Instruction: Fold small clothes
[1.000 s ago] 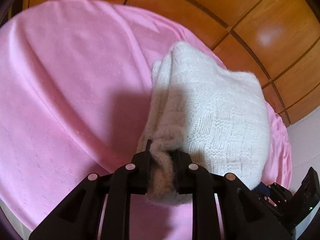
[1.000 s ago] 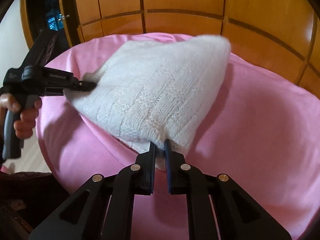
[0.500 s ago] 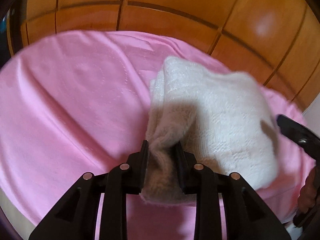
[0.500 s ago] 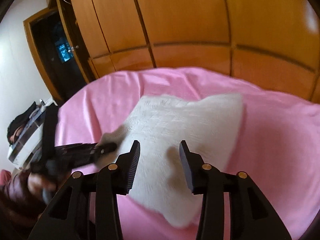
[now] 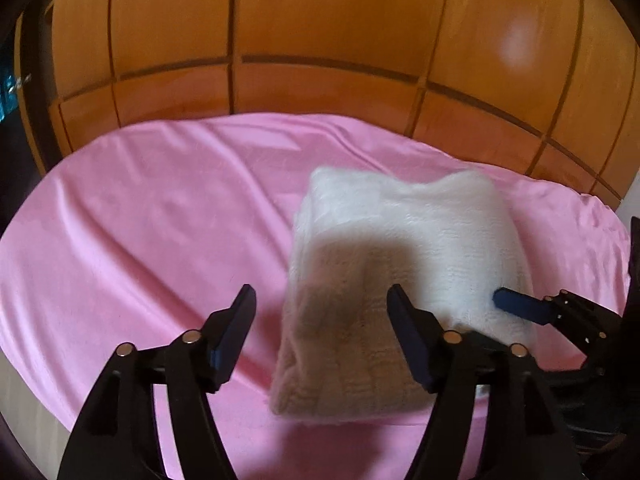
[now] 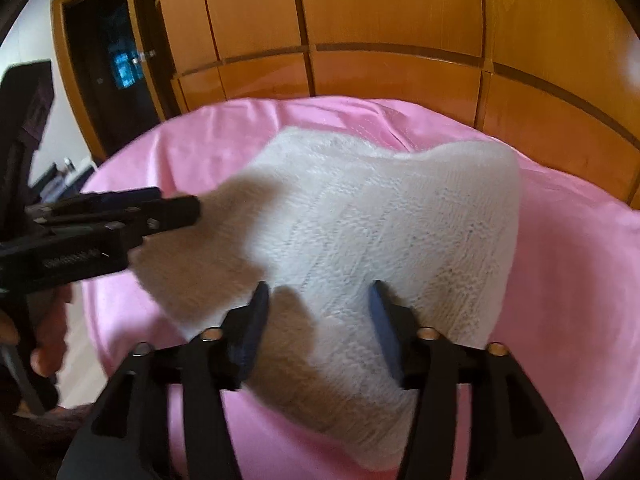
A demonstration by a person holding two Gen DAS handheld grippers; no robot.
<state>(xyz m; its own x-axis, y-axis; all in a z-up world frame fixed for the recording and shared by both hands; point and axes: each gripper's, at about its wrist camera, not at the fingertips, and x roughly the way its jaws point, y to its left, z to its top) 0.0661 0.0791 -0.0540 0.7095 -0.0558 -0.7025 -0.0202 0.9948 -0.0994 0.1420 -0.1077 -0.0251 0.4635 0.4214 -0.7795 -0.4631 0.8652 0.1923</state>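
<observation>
The white knit garment lay folded into a compact bundle on the pink sheet — the fold looked done, with only tidying left. Just above it, the left gripper and right gripper were both opening, holding nothing

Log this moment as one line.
left gripper: opening, empty | right gripper: opening, empty | white knit: folded on pink sheet
</observation>
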